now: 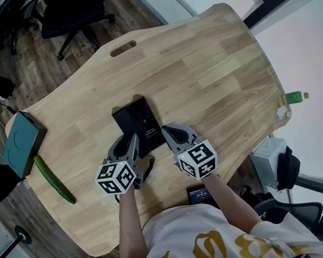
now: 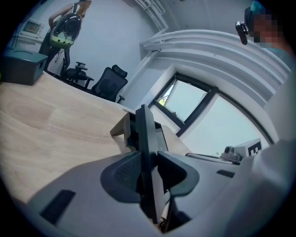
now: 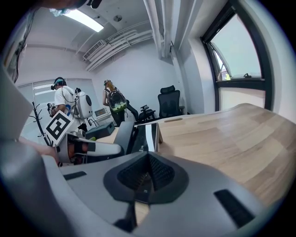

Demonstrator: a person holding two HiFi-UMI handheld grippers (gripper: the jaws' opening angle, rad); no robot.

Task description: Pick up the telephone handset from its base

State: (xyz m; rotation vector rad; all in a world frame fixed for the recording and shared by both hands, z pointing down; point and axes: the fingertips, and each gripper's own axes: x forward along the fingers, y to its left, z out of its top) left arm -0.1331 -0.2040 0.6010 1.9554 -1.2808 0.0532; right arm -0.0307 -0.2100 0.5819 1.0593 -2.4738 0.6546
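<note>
The black telephone base (image 1: 143,122) lies on the wooden table (image 1: 213,69), just ahead of both grippers. My left gripper (image 1: 129,147) is at the base's left side. In the left gripper view the dark handset (image 2: 145,134) stands edge-on between my jaws, with a pad against each side; my left gripper (image 2: 149,162) is shut on it. My right gripper (image 1: 172,134) sits at the base's near right corner, its pads together with nothing held. The right gripper view shows the base (image 3: 141,138) ahead of that gripper (image 3: 147,172), and the left gripper (image 3: 90,149) beside it.
A teal box (image 1: 22,143) and a long green object (image 1: 53,179) lie at the table's left edge. A green bottle (image 1: 294,97) stands beyond the right edge. The phone's cord (image 1: 150,168) trails toward me. Office chairs (image 1: 72,12) stand past the far edge.
</note>
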